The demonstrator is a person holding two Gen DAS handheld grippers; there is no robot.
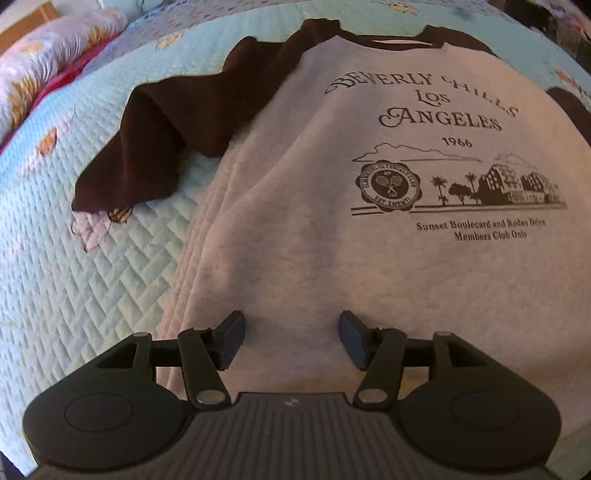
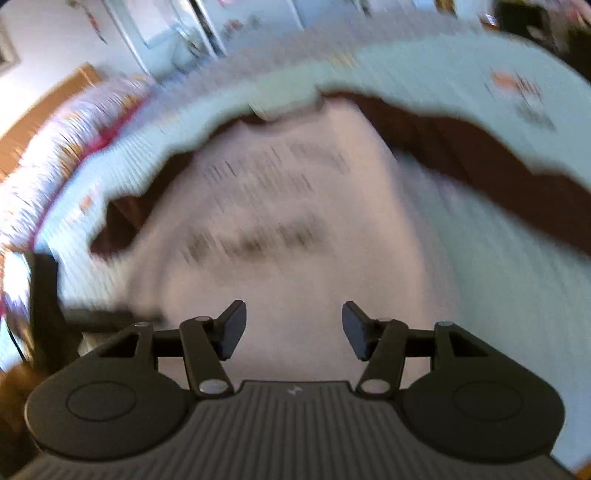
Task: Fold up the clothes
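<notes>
Bed (image 1: 92,258) with pale blue quilted cover, carrying a grey sweatshirt (image 1: 332,258) spread flat, front up, with dark brown sleeves (image 1: 155,147) and dark printed lettering across the chest. Left gripper (image 1: 291,339) above the sweatshirt's lower part, jaws apart, nothing between them. Right gripper (image 2: 293,328) likewise apart and empty; its view is blurred.

Quilted bed cover, pillow and wooden furniture.

A pale blue quilted bedspread (image 1: 110,266) with small printed flowers and bees fills the left and top of the left wrist view. A floral pillow (image 1: 55,48) in pink and orange lies at the upper left, with a wooden headboard (image 1: 26,22) just behind it. In the blurred right wrist view, a white wall (image 2: 44,40) shows upper left.
</notes>
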